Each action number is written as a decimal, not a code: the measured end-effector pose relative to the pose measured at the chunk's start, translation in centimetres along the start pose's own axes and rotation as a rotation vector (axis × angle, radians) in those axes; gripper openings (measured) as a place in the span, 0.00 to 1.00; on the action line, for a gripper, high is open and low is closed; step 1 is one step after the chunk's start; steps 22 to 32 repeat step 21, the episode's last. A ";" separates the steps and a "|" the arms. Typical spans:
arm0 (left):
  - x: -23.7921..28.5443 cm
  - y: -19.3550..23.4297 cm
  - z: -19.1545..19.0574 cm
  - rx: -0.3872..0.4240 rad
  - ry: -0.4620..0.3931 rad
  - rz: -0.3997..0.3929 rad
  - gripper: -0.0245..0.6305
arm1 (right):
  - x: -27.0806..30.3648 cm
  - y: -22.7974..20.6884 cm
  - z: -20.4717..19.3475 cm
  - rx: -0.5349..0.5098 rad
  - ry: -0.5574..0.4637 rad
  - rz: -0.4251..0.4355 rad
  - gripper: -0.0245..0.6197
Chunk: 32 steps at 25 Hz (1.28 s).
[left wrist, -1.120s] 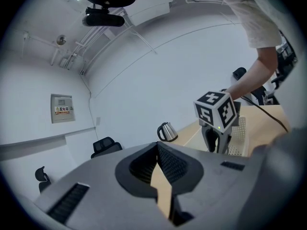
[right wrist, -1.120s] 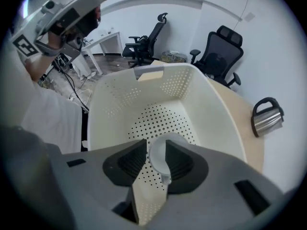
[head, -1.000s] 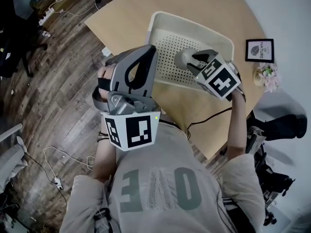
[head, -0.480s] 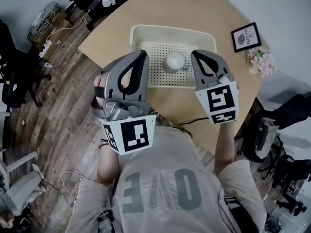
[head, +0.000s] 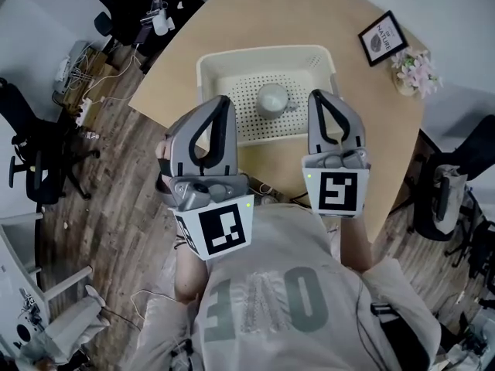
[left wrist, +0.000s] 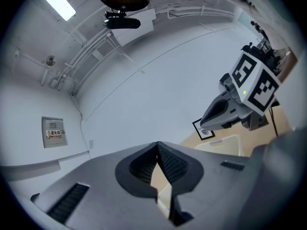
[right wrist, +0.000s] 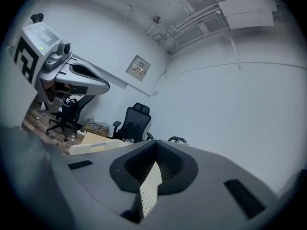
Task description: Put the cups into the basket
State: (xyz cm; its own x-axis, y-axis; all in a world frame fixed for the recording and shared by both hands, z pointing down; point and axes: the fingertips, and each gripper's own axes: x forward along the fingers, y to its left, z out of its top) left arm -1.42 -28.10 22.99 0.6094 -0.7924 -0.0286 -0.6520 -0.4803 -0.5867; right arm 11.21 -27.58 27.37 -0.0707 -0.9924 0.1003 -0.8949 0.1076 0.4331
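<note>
Head view, left side: we note a black office chair (head: 37, 154) standing on the wood-plank floor (head: 116, 207), well apart from the table (head: 325, 18).

Left claw (head: 220, 101): held up in front of the person's chest, pointing away over the near table edge. In the left gripper view its jaws meet at the tips with nothing between them. We record it as closed and empty.

Centre: a cream plastic basket (head: 203, 66) with a perforated floor rests on the table. One pale cup (head: 272, 99) sits inside it, on the basket floor towards the near wall. In the head view the cup lies between the two claw tips, and neither claw touches it.

Right claw (head: 319, 96): held level with the left one, beside it, pointing the same way. The right gripper view shows its jaws pressed together at the tips, with only the basket's perforated floor seen through the gap below them. We record it as closed and empty.

Right side: a small black-framed picture (head: 382, 37) stands on the table beyond the basket, with a small bunch of pink flowers (head: 414, 72) just beside it
</note>
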 end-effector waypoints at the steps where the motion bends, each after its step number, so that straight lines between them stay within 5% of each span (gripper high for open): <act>1: -0.1 0.1 -0.1 0.007 0.013 -0.001 0.05 | -0.2 0.0 0.1 0.008 -0.008 0.002 0.04; 32: -0.6 -0.5 -0.4 -0.033 -0.013 0.016 0.05 | -1.6 1.4 -0.4 -0.018 0.013 0.034 0.04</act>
